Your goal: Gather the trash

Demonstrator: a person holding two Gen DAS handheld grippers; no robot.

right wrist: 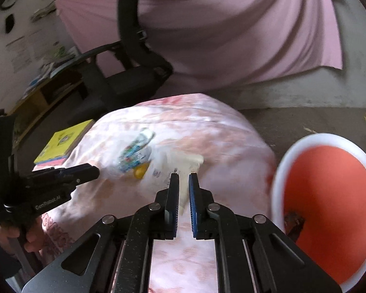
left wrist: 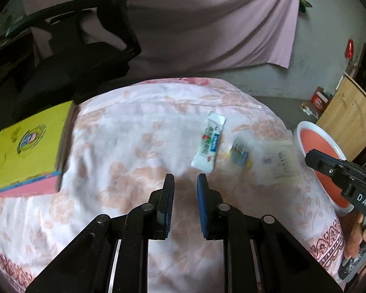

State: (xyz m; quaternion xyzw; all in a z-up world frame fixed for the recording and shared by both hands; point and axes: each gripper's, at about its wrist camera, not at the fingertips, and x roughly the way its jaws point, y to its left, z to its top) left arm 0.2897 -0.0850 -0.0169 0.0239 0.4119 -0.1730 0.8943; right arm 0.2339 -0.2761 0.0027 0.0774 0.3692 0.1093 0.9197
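Note:
A white wrapper with blue and red print (left wrist: 208, 145) lies on the floral cloth (left wrist: 139, 131), with a small blue-yellow wrapper (left wrist: 241, 152) and a clear printed plastic sheet (left wrist: 280, 166) to its right. My left gripper (left wrist: 185, 179) is open and empty, just short of the white wrapper. My right gripper (right wrist: 184, 179) is open a narrow gap, empty, over the clear plastic (right wrist: 180, 164). The wrappers show blurred in the right wrist view (right wrist: 134, 153). An orange bin with a white rim (right wrist: 329, 202) stands at the right and holds a brown scrap (right wrist: 294, 222).
A yellow book (left wrist: 26, 146) lies at the cloth's left edge. A black office chair (left wrist: 85, 56) stands behind the table. A wooden cabinet (left wrist: 349, 112) is at the far right. The bin also shows in the left wrist view (left wrist: 322, 151).

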